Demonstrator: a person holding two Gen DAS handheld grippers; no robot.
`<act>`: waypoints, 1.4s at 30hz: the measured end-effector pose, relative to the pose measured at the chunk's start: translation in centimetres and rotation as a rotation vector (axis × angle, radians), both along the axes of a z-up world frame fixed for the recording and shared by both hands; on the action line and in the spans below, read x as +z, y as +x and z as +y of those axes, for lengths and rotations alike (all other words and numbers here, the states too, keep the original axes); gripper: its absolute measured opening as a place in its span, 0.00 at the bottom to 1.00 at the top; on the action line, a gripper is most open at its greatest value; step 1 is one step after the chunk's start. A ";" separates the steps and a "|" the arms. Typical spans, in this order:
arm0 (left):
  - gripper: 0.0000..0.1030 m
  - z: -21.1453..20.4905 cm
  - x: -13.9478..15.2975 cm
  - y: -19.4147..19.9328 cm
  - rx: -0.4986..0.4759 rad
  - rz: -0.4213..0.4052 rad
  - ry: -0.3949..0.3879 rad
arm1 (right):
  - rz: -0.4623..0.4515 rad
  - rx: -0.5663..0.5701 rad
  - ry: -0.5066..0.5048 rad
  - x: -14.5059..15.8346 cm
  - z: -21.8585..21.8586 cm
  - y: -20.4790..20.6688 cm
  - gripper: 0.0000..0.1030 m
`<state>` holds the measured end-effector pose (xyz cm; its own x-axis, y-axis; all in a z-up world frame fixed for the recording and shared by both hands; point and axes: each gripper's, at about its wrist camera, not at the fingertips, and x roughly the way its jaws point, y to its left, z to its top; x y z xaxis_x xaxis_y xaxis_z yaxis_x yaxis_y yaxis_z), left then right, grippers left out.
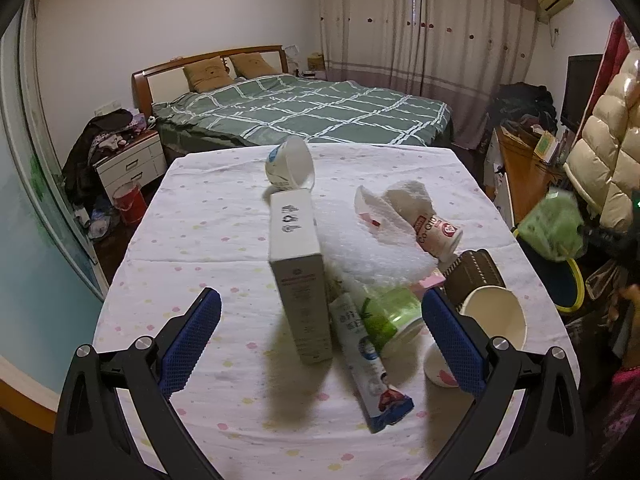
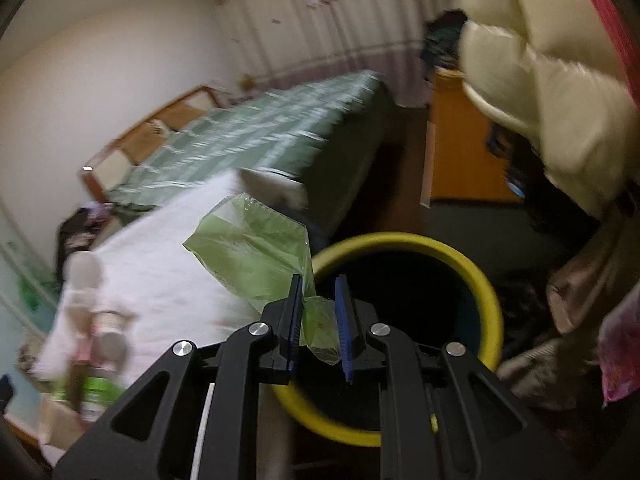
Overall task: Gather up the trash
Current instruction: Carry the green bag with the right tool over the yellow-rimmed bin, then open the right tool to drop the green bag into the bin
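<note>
My left gripper is open and empty, low over the table's near side. Between its fingers lie a grey carton, a toothpaste box and a green-labelled cup. A white paper cup and a brown sleeve lie by the right finger. My right gripper is shut on a green plastic bag and holds it over the rim of a yellow-rimmed bin. The bag and bin also show at the right in the left wrist view.
A white bowl, crumpled tissue, a small bottle and bubble wrap lie on the flowered tablecloth. A bed stands behind. A cream puffer jacket hangs right of the bin.
</note>
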<state>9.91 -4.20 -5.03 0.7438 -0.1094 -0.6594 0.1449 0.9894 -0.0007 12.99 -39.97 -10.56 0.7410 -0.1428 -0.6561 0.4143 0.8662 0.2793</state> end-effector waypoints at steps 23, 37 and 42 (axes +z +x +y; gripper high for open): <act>0.96 -2.0 1.5 -1.8 -0.056 -0.033 0.006 | 0.086 -0.096 0.003 -3.7 -2.2 -0.3 0.56; 0.83 -6.8 0.8 -4.5 -0.294 -0.012 -0.002 | -0.030 -0.053 0.000 -0.3 1.6 -5.6 0.67; 0.61 -9.2 0.0 -4.5 -0.395 0.025 0.018 | -0.047 -0.034 -0.002 0.3 2.2 -5.9 0.69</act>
